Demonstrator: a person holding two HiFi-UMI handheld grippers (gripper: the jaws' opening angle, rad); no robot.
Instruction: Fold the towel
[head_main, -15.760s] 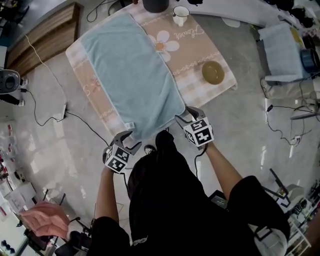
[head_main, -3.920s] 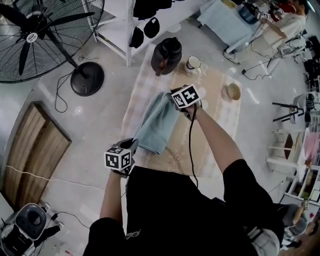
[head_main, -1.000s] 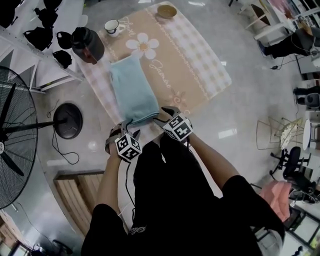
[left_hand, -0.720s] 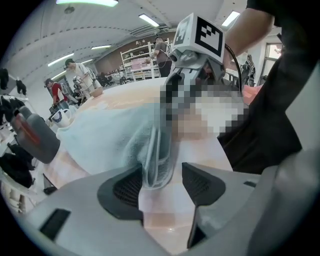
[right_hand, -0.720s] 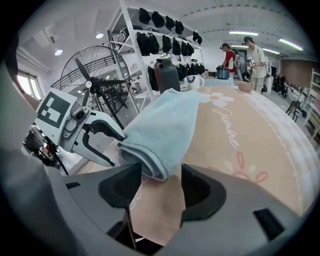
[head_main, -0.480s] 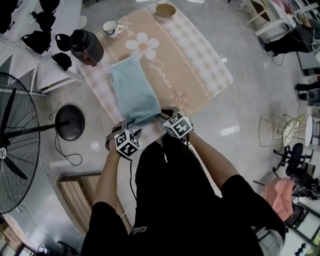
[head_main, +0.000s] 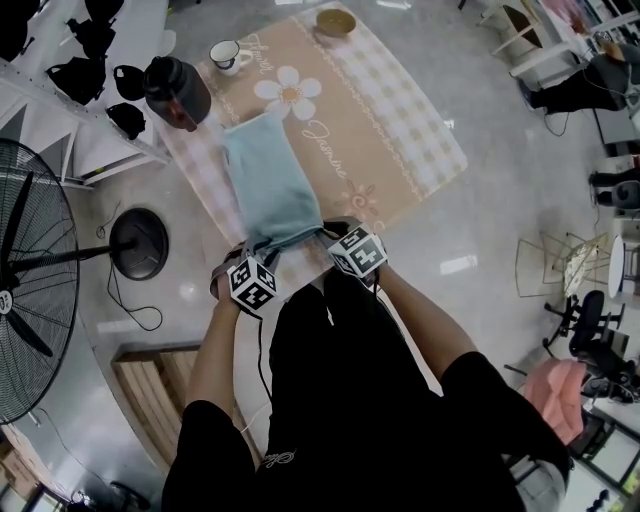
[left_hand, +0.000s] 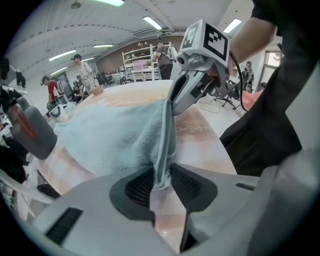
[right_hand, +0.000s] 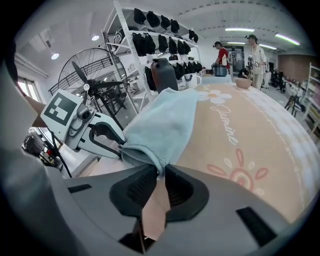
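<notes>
A light blue towel (head_main: 268, 178), folded into a long strip, lies on the beige flower-print mat (head_main: 390, 120) on the floor. Its near short end is at my two grippers. My left gripper (head_main: 247, 258) pinches the near left corner; in the left gripper view that towel edge (left_hand: 162, 150) stands upright between the dark pads of my left gripper (left_hand: 161, 176). My right gripper (head_main: 328, 230) holds the near right corner, and in the right gripper view the towel (right_hand: 165, 120) tapers into my right gripper (right_hand: 160, 176). Both pairs of jaws have just been closing on the cloth.
A dark jug (head_main: 175, 90), a cup (head_main: 225, 55) and a bowl (head_main: 333, 20) stand at the mat's far end. A floor fan (head_main: 40, 290) with its round base (head_main: 138, 243), a wooden board (head_main: 150, 400) and a white shelf (head_main: 70, 70) are at the left. People stand in the background.
Both grippers' jaws have closed onto the towel's near corners, and the near edge has bunched slightly. The hands have hardly shifted.
</notes>
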